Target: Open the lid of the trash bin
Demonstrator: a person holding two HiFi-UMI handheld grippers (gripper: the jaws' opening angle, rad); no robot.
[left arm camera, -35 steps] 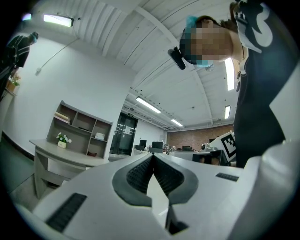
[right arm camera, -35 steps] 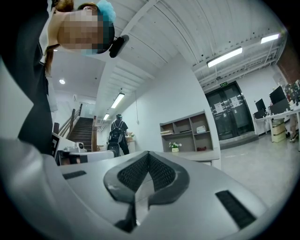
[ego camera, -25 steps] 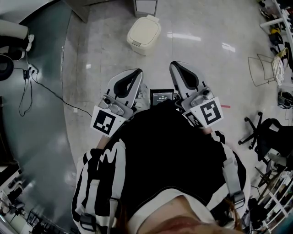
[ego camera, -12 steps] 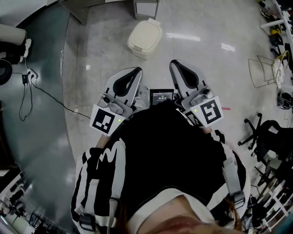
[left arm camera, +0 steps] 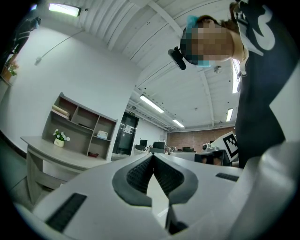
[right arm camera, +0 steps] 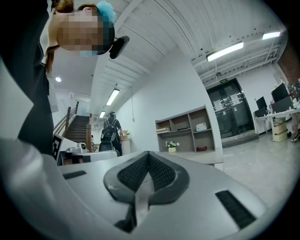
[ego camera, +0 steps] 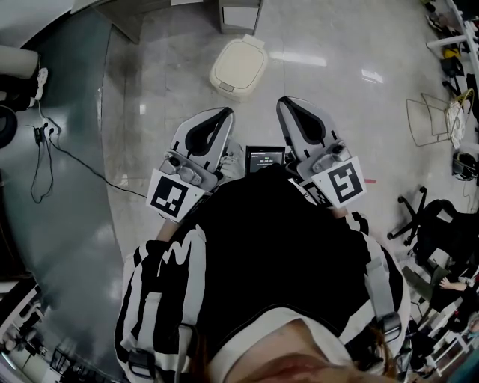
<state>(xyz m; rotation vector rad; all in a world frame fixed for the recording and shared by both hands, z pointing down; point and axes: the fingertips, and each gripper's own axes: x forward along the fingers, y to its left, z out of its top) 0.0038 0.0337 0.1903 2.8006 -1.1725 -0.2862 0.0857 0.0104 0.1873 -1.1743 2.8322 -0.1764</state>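
Trash bin [ego camera: 238, 66]: cream, rounded, standing on the pale tiled floor [ego camera: 337, 97] near its far edge in the head view. It sits just in front of a grey cabinet [ego camera: 239, 13]. The lid looks flat and shut, but seen from straight above you cannot be sure of the seam.

Left gripper [ego camera: 223, 116]: you hold it close in front of your chest, nose toward the bin and well apart from it. In the left gripper view [left arm camera: 152, 157] the ribbed pads meet at the tips, so it is clenched with nothing between them. Beyond them that view shows a ceiling, an open shelf unit [left arm camera: 77, 125] and a small flower pot [left arm camera: 59, 137] on a desk.

Right gripper [ego camera: 284, 105]: level with the left one, beside it and not touching, also well short of the bin. In the right gripper view [right arm camera: 148, 154] the pads are pressed together at the tips, clenched on nothing. Behind them stand a staircase [right arm camera: 77, 129], a person with a backpack [right arm camera: 111, 133], a shelf unit and dark glass doors [right arm camera: 229, 110].

A small dark screen [ego camera: 265, 158] sits between the two grippers, at your chest.

A black cable [ego camera: 71, 149] trails across the darker strip at the floor's left edge. A black office chair [ego camera: 430, 221] stands at the right edge.
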